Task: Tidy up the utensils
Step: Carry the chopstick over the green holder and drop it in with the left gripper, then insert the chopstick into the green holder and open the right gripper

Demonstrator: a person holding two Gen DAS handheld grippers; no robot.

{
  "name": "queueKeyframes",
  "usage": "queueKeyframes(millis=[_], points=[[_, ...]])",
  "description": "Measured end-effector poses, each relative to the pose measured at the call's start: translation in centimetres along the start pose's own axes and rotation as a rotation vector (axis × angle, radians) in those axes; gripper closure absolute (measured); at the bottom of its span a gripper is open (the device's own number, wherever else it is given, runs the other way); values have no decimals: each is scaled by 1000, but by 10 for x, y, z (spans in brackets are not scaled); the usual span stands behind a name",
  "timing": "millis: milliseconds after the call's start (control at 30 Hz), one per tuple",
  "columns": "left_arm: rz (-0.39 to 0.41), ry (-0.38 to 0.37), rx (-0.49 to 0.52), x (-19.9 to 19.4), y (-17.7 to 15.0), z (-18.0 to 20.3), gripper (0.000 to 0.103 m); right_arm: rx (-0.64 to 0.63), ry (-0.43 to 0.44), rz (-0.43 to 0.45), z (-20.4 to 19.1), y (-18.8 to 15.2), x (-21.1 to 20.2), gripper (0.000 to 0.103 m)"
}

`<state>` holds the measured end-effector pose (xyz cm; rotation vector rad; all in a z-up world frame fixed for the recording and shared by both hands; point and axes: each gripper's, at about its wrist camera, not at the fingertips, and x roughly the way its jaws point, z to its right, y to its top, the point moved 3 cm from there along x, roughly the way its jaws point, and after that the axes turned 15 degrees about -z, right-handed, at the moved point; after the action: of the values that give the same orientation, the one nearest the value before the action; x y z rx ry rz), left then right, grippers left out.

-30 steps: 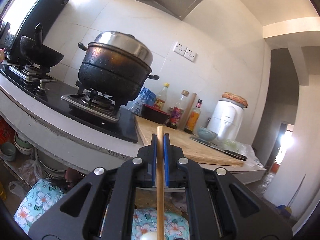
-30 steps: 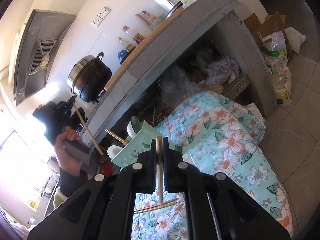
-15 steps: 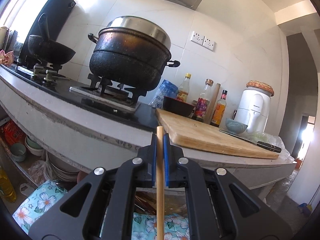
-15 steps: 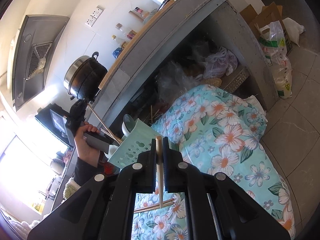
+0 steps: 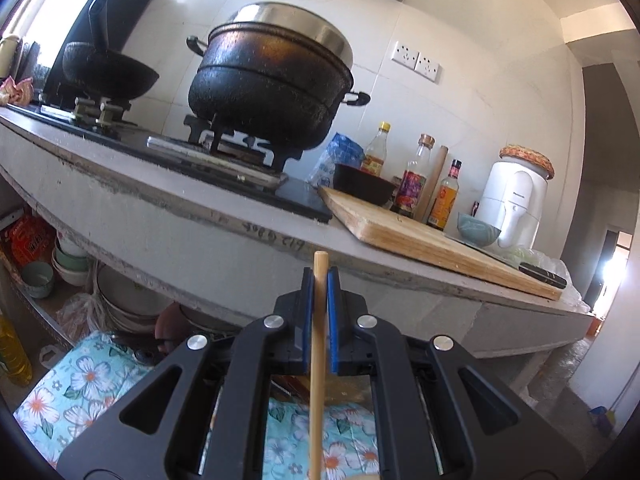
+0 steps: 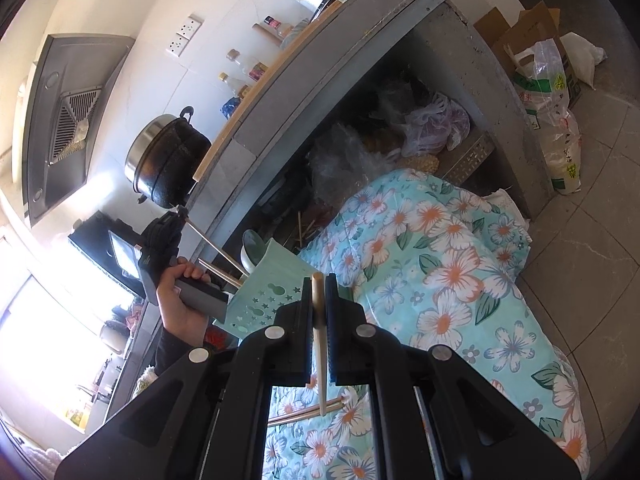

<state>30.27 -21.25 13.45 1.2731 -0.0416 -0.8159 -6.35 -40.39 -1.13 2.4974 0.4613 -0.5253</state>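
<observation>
Now we are gripping a wooden stick [image 5: 318,344] in the left gripper [image 5: 320,276] and a pale spoon handle [image 6: 320,344] in the right gripper [image 6: 319,280], beside the green utensil holder [image 6: 266,292].

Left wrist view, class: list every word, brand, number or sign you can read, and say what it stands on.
"Panasonic", faint, on the front of the white appliance.
Dark scrawled marks on the grey counter edge: not legible.
Labels on the sauce bottles: too small to read.
Print on the red packet under the counter: too blurred to read.
Nothing else readable.
</observation>
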Motion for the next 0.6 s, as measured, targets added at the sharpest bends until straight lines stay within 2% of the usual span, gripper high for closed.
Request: queueKeyframes(millis=[67, 133, 200, 367, 500, 600], points=[[-30, -24, 3, -5, -3, -1, 96, -2, -3, 0, -1, 0, -1, 97], [-69, -59, 14, -13, -8, -1, 88, -8, -8, -1, -3, -1, -1, 97], [-101, -98, 20, -22, -14, -2, 73, -17, -12, -1, -7, -2, -3, 97], [-119, -169, 65, -67, -35, -5, 58, -59, -27, 14, -23, -4, -11, 97], [-152, -203, 105, -103, -58, -12, 48, -125, -25, 52, -46, -1, -23, 97], [-188, -194, 131, -129, -78, -20, 41, -204, -17, 96, -73, 7, -33, 97]])
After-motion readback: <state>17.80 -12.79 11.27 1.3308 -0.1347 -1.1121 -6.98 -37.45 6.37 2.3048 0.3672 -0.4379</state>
